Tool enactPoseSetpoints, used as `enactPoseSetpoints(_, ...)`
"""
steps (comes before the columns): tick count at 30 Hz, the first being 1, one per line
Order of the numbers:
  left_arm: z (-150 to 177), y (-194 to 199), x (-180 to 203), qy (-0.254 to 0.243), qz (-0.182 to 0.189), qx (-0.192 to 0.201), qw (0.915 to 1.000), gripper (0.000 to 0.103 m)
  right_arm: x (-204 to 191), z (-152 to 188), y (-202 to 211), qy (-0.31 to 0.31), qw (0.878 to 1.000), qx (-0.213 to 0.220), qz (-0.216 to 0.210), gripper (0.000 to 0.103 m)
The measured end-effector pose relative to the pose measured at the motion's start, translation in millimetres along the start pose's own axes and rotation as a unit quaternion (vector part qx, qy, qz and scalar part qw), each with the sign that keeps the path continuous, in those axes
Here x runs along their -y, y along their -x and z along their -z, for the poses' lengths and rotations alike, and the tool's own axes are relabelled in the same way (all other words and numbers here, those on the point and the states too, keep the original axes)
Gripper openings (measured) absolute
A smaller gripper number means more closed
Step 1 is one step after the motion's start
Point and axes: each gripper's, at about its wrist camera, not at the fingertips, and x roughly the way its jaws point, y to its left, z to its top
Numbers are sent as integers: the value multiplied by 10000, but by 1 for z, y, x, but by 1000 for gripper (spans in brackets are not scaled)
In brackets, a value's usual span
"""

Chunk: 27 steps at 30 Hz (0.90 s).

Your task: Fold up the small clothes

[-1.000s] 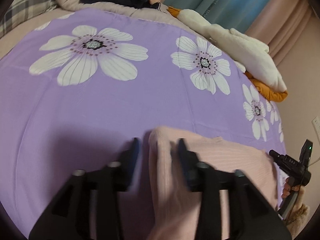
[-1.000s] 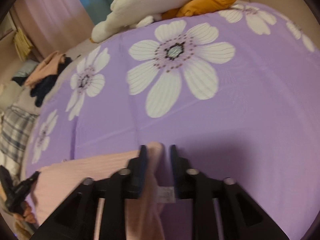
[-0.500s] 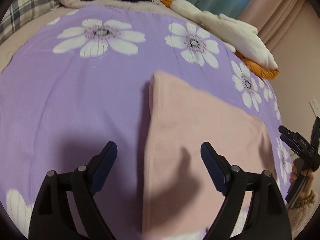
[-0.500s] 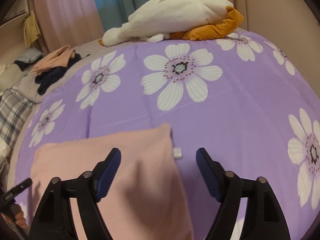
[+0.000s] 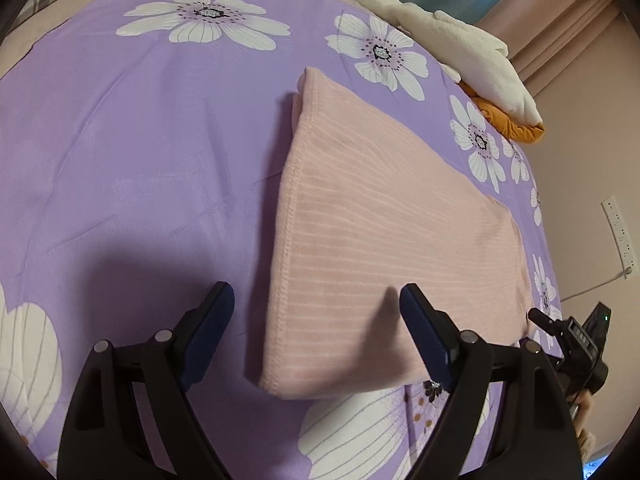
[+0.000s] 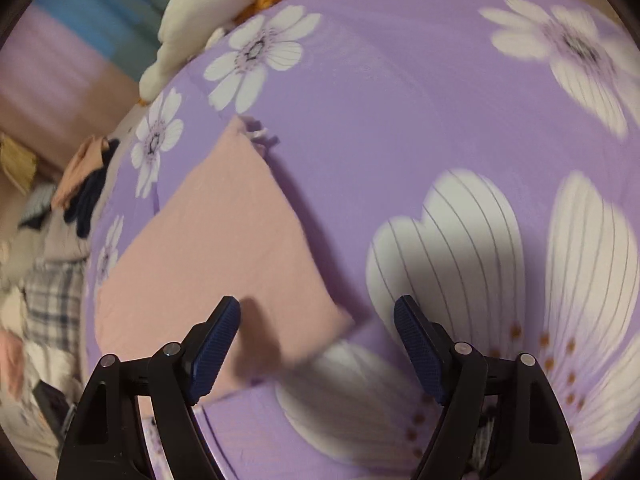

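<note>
Nearest in the left wrist view, the left hand-held gripper [image 5: 316,304] stands wide open above the bed, its blue pads clear of everything, with nothing held between them. Just beyond it the folded pink garment [image 5: 384,232] lies flat on the purple flowered bedsheet [image 5: 140,140], its stitched edge running away from the camera and its near corner below the open jaws. At the right edge of that view the other tool shows, dark and partly cut off. In the blurred right wrist view, the right hand-held gripper [image 6: 316,320] is likewise spread wide and empty; the garment [image 6: 216,240] lies under and beyond its left finger, with a corner reaching between the fingers. Farther off, near the far edge of the bed, a white and orange plush toy [image 5: 472,52] rests on the sheet, and a heap of dark and pink clothes [image 6: 84,184] lies toward the bed's far corner.
</note>
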Motion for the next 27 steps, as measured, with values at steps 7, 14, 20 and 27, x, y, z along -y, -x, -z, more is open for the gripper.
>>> enactPoseSetpoints(7,2,-13,-1,365,529,-184,9978,39,-5,15,-1,-459,9964,121,-698,76)
enactPoseSetpoints(14,6,-4,5,523,413,-7,9978,9,-11,4,-30,-567,9938,106,-955,16)
enactPoseSetpoints(20,19,34,19,382,641,215,9970,7,-22,12,17,-56,9934,486,-1037,11)
enactPoseSetpoints(27,81,57,48,-44,342,-24,9994,8,-13,30,79,299,9896,1065,-921,11)
